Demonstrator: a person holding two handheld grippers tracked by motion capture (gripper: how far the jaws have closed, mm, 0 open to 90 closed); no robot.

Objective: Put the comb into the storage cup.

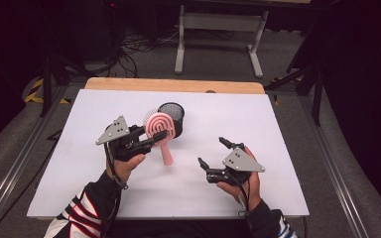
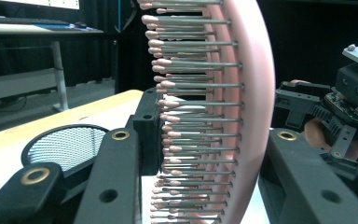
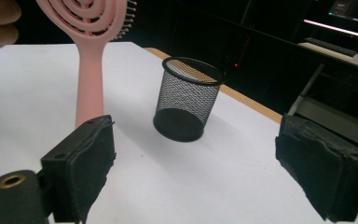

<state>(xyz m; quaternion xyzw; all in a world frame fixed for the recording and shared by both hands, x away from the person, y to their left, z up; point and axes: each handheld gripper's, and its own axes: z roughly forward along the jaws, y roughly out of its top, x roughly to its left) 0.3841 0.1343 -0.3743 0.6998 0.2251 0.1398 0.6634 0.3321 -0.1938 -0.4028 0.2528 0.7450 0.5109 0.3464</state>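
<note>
A pink hairbrush (image 1: 159,125) stands with its handle down toward the white table, and my left gripper (image 1: 154,137) is shut on its round head. In the left gripper view the bristled head (image 2: 242,116) sits squeezed between the two black jaws. Just behind the brush a black mesh cup (image 1: 172,115) stands upright with nothing seen inside it. My right gripper (image 1: 211,151) is off to the right, low over the table, open with nothing between its jaws. The right gripper view looks past those jaws at the cup (image 3: 186,100) and the brush handle (image 3: 89,70).
The white board (image 1: 268,124) covers the table, with a wooden strip (image 1: 173,85) along its far edge. A white desk frame (image 1: 218,34) and cables lie on the floor beyond. A metal rail (image 1: 327,158) runs along each side of the table.
</note>
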